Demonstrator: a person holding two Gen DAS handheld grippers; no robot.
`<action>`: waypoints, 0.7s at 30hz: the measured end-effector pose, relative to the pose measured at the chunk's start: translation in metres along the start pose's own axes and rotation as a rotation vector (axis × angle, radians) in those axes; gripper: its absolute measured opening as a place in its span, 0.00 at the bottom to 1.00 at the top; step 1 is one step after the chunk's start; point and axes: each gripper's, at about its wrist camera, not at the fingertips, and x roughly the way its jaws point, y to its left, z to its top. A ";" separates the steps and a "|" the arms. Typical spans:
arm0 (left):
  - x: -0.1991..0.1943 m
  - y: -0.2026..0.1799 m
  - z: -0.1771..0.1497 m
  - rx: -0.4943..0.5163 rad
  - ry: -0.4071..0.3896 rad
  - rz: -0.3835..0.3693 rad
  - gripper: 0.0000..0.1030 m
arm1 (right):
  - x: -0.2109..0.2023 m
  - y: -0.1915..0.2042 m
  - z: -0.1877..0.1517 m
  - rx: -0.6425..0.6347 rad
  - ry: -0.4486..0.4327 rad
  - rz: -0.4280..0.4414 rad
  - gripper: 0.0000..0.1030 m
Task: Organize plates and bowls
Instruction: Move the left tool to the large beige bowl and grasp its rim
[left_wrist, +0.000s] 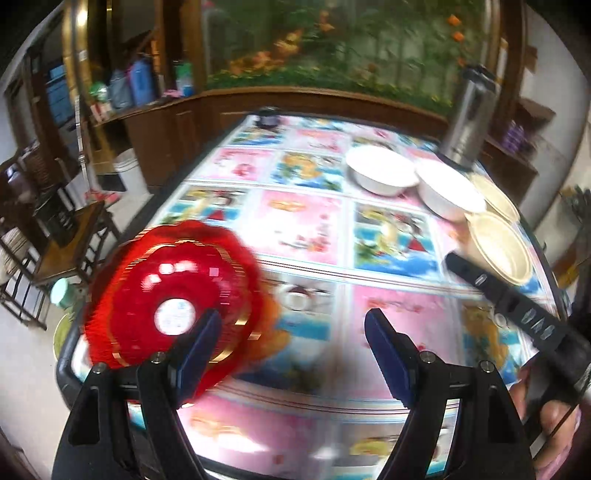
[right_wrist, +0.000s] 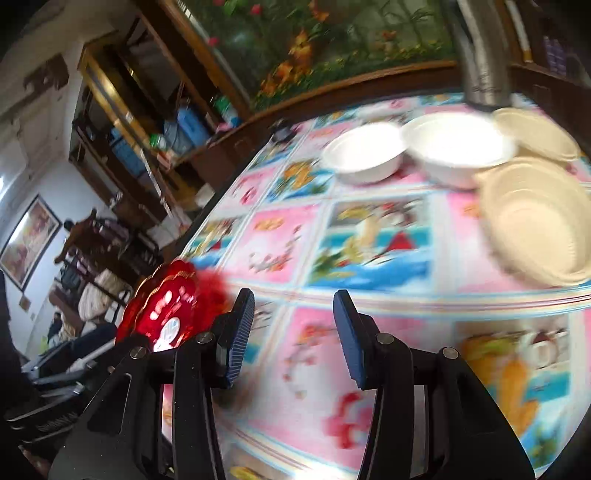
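A: Left wrist view shows the left gripper (left_wrist: 291, 330) above a table (left_wrist: 306, 229) covered with a glossy cloth of cartoon squares, pink and blue. Its two blue ribbed pads stand far apart and nothing is between them.

B: And the red plate (left_wrist: 173, 295)?

A: It lies at the near left corner of the table, close to the edge. It is shiny red with a scalloped, gold-lined rim and a white round sticker in the middle. The left finger (left_wrist: 201, 343) covers part of its near side in the picture; whether it touches cannot be told, because the picture is blurred.

B: What stands at the far side?

A: Two white bowls, the first white bowl (left_wrist: 382, 173) and the second white bowl (left_wrist: 448, 194), smooth and round, just beside each other. Right of them are two cream bowls with ribbed walls, the nearer cream bowl (left_wrist: 498, 247) and the farther cream bowl (left_wrist: 493, 195). Behind them rises a steel flask (left_wrist: 467, 118).

B: And the right gripper (right_wrist: 293, 332)?

A: In the right wrist view its pads are also apart, a moderate gap, holding nothing, over the cloth. In the left view its dark body reaches in from the right, in front of the nearer cream bowl. A wooden cabinet (left_wrist: 325, 107) with a flower picture stands behind the table.
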 end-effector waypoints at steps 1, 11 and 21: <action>0.003 -0.009 0.001 0.016 0.015 -0.013 0.78 | -0.010 -0.010 0.003 0.005 -0.027 -0.012 0.43; 0.022 -0.090 0.036 0.102 0.097 -0.120 0.78 | -0.088 -0.120 0.054 0.020 -0.201 -0.227 0.47; 0.054 -0.151 0.082 0.087 0.144 -0.150 0.78 | -0.086 -0.237 0.064 0.309 -0.169 -0.015 0.47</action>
